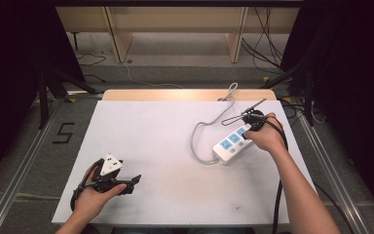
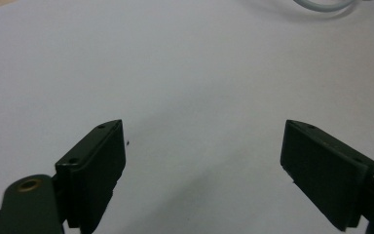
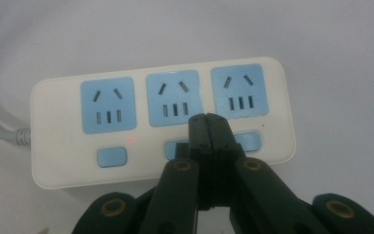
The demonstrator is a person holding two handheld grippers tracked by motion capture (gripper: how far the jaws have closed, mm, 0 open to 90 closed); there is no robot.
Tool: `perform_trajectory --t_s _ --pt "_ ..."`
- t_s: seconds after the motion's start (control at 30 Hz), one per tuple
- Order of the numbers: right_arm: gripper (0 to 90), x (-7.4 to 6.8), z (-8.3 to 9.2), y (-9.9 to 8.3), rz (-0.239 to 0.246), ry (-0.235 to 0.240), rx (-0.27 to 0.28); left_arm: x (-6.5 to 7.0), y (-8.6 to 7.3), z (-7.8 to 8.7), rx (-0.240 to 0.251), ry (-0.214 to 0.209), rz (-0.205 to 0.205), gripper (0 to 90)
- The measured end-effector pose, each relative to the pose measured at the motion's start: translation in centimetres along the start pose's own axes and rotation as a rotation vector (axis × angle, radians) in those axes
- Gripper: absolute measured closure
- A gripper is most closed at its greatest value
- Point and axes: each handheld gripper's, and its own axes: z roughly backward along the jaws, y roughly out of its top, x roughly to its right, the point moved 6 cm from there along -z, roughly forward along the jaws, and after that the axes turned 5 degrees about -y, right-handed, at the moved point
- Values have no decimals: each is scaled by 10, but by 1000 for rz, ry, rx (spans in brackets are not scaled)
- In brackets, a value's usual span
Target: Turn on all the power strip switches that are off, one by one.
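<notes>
Plainly, white power strip (image 3: 163, 119) bears three blue sockets and blue switches.

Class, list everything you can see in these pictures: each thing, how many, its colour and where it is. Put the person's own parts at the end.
power strip: one, white with three blue sockets and blue switches, right side of the table
cord: one, grey, loops from the strip's end toward the table's far edge
table: one, white top, centre of the high view
floor marking "5": one, black, left of the table
left gripper: one, black, jaws wide apart above bare table, near left corner
right gripper: one, black, jaws shut, tips over the strip's switches
hands: two, left hand, right hand, each holding a gripper
</notes>
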Motion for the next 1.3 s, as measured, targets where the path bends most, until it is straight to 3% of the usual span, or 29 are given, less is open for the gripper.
perform_trajectory --t_s 1.3 --pt "900 23 -6 6 -45 -27 -16 0 0 0 0 2 0 166"
